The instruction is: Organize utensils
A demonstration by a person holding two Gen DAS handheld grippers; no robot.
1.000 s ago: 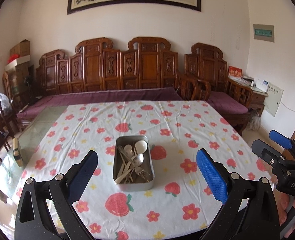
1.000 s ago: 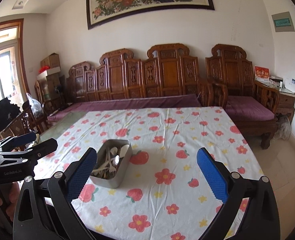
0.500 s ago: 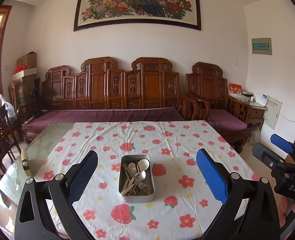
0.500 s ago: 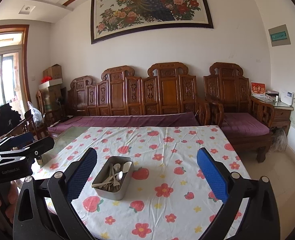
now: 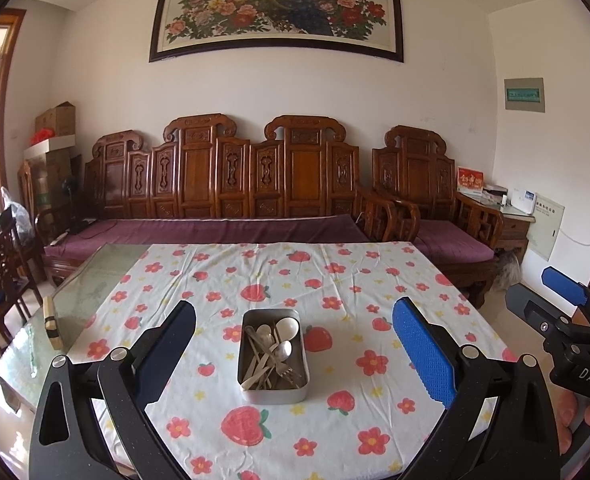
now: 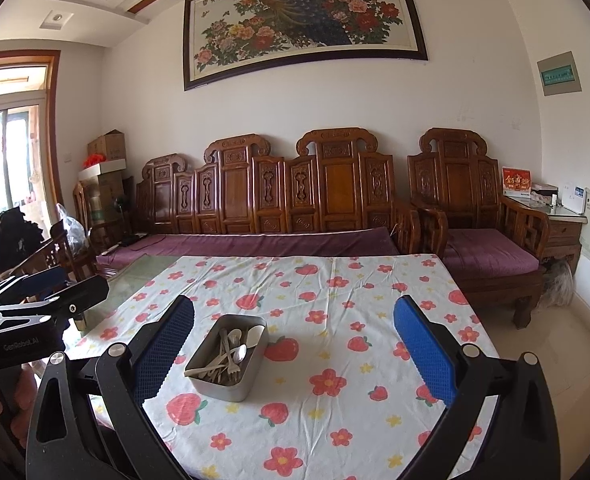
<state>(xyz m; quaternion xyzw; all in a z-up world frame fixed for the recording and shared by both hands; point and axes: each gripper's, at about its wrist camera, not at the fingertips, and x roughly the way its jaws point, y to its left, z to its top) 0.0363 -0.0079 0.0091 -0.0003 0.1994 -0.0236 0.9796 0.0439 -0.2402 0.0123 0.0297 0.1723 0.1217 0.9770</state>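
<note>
Utensils (image 5: 269, 350) in metal tin (image 5: 273, 394), ahead of both raised tools, left tool (image 5: 294, 350) and right tool (image 6: 294, 346) spread apart

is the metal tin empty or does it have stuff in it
Not empty: the metal tin holds a loose pile of spoons and forks.

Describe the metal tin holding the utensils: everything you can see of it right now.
The metal tin is a shallow, dull grey rectangular box with rounded corners and no lid, sitting flat near the middle of the flowered tablecloth. Inside lies a loose, crossed heap of utensils: metal spoons and forks, pale handles, and a white spoon at the far end. A printed strawberry lies just right of it. Neither claw touches it; both are open and short of it.
</note>
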